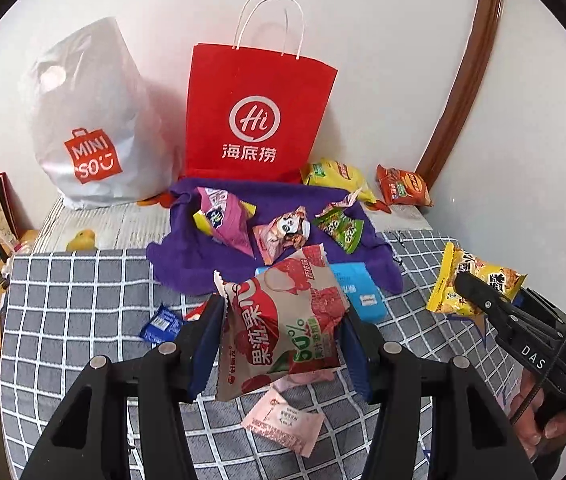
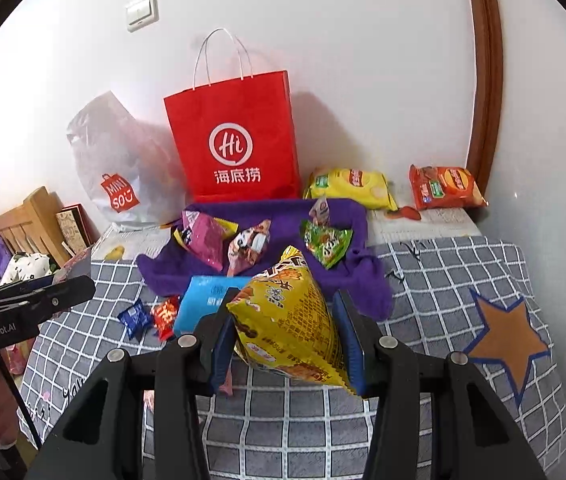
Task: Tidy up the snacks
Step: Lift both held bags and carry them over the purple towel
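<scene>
My left gripper [image 1: 281,330] is shut on a red-and-beige fruit snack pack [image 1: 283,316], held above the checked bed cover. My right gripper [image 2: 287,340] is shut on a yellow snack bag [image 2: 289,320], also lifted off the cover; the same yellow bag [image 1: 473,284] shows at the right of the left wrist view. A red paper bag [image 1: 257,116] with white handles stands against the wall. In front of it a purple cloth [image 2: 347,276] carries a pink pack [image 2: 203,244], a panda-print pack [image 2: 249,250] and a green pack [image 2: 327,242].
A white plastic shopping bag [image 1: 91,120] stands left of the red bag. A yellow chip bag [image 2: 349,184] and an orange one [image 2: 445,186] lie by the wall. A blue packet [image 2: 205,300], small blue and red sweets [image 2: 135,316], and a pink sachet [image 1: 283,424] lie on the cover.
</scene>
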The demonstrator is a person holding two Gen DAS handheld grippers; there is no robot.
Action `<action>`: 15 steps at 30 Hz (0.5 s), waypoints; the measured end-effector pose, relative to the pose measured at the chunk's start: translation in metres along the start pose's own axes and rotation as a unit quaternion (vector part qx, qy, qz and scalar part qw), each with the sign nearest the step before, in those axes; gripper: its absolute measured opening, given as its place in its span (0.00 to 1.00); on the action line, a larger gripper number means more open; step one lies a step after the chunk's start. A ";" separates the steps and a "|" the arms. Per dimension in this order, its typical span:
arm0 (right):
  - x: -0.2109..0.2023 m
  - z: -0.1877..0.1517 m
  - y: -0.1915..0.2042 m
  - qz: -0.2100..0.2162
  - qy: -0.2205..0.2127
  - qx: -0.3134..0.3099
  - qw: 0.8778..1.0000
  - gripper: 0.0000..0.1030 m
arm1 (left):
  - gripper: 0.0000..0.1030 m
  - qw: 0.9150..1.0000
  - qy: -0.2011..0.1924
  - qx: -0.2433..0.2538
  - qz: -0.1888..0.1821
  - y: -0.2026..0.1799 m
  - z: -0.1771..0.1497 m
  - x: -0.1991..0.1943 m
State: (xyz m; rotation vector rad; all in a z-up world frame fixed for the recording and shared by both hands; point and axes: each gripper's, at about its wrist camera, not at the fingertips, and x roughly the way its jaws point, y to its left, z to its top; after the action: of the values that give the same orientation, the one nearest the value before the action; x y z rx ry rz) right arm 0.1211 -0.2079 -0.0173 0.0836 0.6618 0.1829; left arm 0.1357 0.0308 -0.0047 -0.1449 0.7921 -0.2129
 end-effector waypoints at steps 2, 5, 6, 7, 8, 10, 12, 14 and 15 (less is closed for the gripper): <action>0.000 0.007 0.001 0.000 -0.003 0.000 1.000 0.45 | 0.51 1.000 -0.003 0.001 0.002 -0.001 0.005 -0.001; 0.001 0.015 0.002 -0.001 -0.008 -0.002 1.000 0.45 | 0.52 1.000 -0.007 0.001 0.002 -0.001 0.013 -0.001; 0.001 0.018 0.001 -0.001 -0.010 -0.001 1.000 0.45 | 0.52 1.000 -0.008 0.001 0.004 0.000 0.016 -0.001; 0.001 0.020 0.001 -0.001 -0.010 0.000 1.000 0.45 | 0.52 1.000 -0.009 0.001 0.004 0.000 0.018 -0.001; 0.002 0.023 0.001 -0.001 -0.010 0.002 1.000 0.45 | 0.52 1.000 -0.009 0.002 0.006 0.000 0.020 -0.001; 0.004 0.027 0.000 -0.001 -0.010 0.005 1.000 0.45 | 0.52 1.000 -0.011 0.002 0.007 0.001 0.024 0.000; 0.006 0.031 -0.001 0.000 -0.009 0.009 1.000 0.45 | 0.52 1.000 -0.014 0.002 0.007 0.001 0.028 0.000; 0.008 0.034 -0.002 -0.001 -0.009 0.010 1.000 0.45 | 0.52 1.000 -0.014 -0.001 0.009 0.002 0.030 0.001; 0.009 0.035 -0.002 -0.002 -0.008 0.011 1.000 0.45 | 0.52 1.000 -0.016 0.001 0.012 0.002 0.032 0.002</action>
State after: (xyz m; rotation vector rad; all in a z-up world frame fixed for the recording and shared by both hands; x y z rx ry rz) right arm 0.1504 -0.2089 0.0044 0.1055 0.6472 0.1716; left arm 0.1602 0.0341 0.0155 -0.1368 0.7615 -0.1883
